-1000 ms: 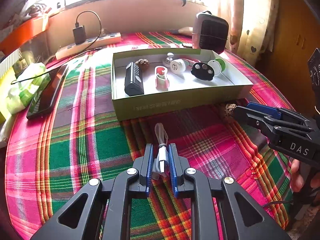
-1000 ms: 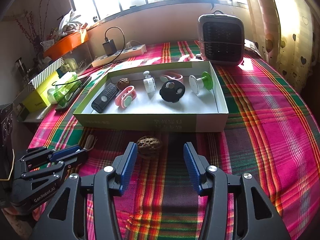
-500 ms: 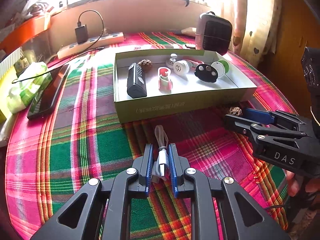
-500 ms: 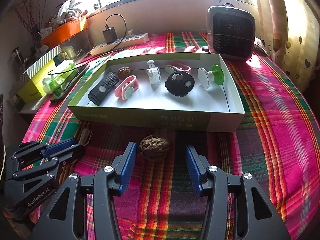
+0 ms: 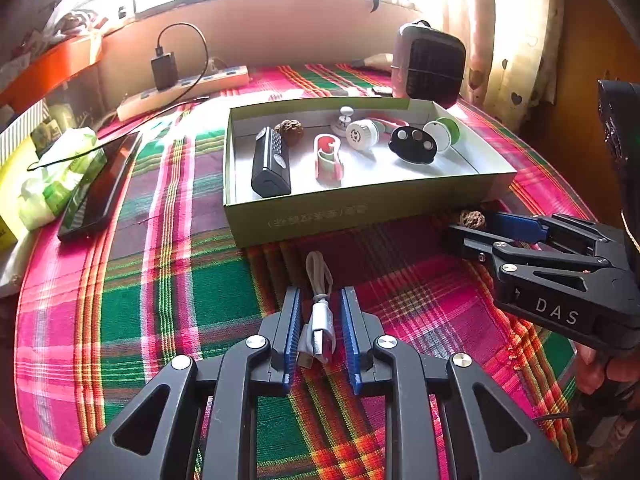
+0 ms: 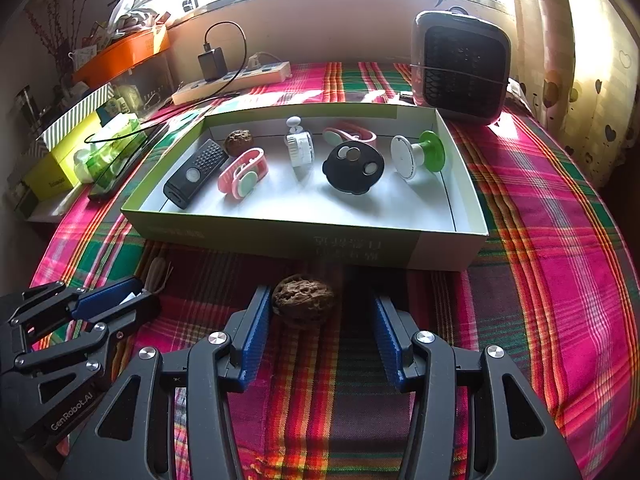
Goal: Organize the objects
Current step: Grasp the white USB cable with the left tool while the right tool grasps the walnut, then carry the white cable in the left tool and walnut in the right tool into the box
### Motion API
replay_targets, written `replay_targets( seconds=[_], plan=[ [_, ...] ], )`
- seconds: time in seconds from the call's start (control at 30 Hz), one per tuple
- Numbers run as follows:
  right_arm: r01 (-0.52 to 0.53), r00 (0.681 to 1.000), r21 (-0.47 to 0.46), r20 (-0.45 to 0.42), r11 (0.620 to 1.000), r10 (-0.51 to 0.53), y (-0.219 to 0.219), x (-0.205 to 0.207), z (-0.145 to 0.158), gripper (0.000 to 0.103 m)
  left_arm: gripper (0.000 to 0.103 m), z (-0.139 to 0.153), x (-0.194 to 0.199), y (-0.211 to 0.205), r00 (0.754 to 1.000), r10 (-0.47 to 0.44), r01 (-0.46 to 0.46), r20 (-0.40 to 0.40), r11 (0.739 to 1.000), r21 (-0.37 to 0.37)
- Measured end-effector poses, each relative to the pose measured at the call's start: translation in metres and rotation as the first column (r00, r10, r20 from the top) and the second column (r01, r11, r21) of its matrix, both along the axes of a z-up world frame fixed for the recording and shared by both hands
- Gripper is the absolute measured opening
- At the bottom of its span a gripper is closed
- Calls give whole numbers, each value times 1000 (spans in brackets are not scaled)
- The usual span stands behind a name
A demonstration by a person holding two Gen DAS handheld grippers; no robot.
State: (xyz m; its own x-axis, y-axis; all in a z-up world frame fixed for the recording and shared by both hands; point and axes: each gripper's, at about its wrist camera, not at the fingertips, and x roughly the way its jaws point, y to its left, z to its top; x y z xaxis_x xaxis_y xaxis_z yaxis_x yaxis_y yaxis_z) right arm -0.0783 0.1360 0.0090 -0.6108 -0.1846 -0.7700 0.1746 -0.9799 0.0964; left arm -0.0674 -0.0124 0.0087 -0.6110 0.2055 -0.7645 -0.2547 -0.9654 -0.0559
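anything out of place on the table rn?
Two items sit outside the green box, on the cloth in front of it: a walnut between the open right tongs, and a bundled USB cable between the left tongs. Nothing spilled or damaged.

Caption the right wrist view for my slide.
Right gripper open around a walnut on the plaid cloth, before the box.

Right claw (image 6: 318, 330) closing round walnut (image 6: 303, 298), box (image 6: 280, 236) behind
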Motion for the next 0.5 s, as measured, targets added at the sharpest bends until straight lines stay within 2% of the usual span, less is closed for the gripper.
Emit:
replay_targets(
  seconds=[0.2,0.5],
  plan=[
    [-4,1000,-7,-3,1000,4,1,1,0,35,18,0,0,-1,1000,2,-2,2,1000,8],
    [-8,1000,3,-17,1000,8,0,4,2,34,15,1,0,-3,1000,14,-14,3,1000,10]
  ],
)
